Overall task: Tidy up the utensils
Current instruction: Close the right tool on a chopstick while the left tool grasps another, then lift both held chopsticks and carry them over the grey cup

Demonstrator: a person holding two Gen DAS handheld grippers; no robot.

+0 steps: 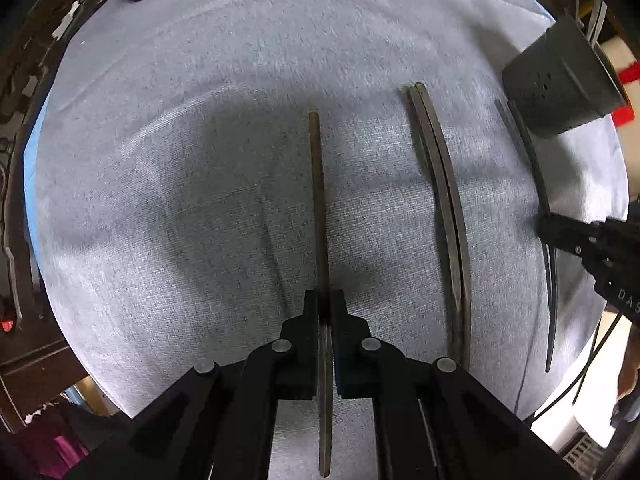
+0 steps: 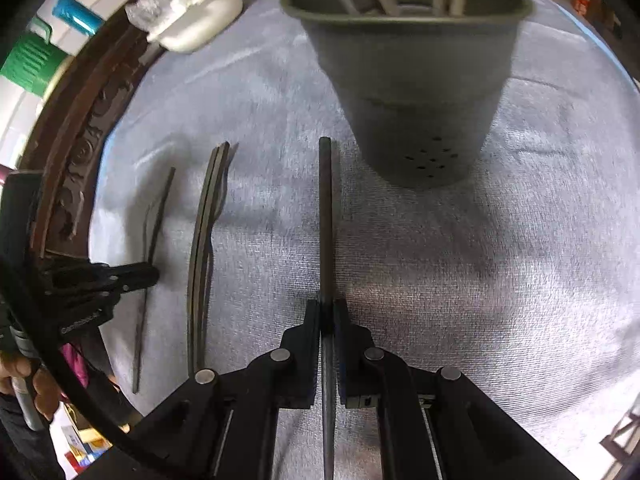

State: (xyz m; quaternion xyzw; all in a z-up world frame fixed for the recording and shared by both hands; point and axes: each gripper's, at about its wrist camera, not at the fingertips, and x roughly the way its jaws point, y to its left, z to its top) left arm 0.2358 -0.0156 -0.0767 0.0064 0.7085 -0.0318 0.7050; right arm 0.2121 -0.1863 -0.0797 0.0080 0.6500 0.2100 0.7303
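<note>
Dark chopsticks lie in a row on a grey cloth (image 1: 200, 160). In the left wrist view my left gripper (image 1: 325, 300) is shut on one chopstick (image 1: 318, 200), which runs straight away between the pads. A pair of chopsticks (image 1: 440, 200) lies to its right. At the far right my right gripper (image 1: 546, 228) pinches another chopstick (image 1: 532, 168) beside the dark green utensil holder (image 1: 560, 80). The right wrist view shows the right gripper (image 2: 327, 308) shut on its chopstick (image 2: 326, 220), just in front of the holder (image 2: 404, 72), which has several utensils standing in it. The left gripper (image 2: 154, 272) grips the leftmost chopstick (image 2: 160, 208).
A white dish (image 2: 192, 20) covered in plastic film sits at the cloth's far left corner. A carved dark wooden rim (image 2: 80, 152) borders the cloth on the left. A person's hand (image 2: 40, 392) holds the left tool at the lower left.
</note>
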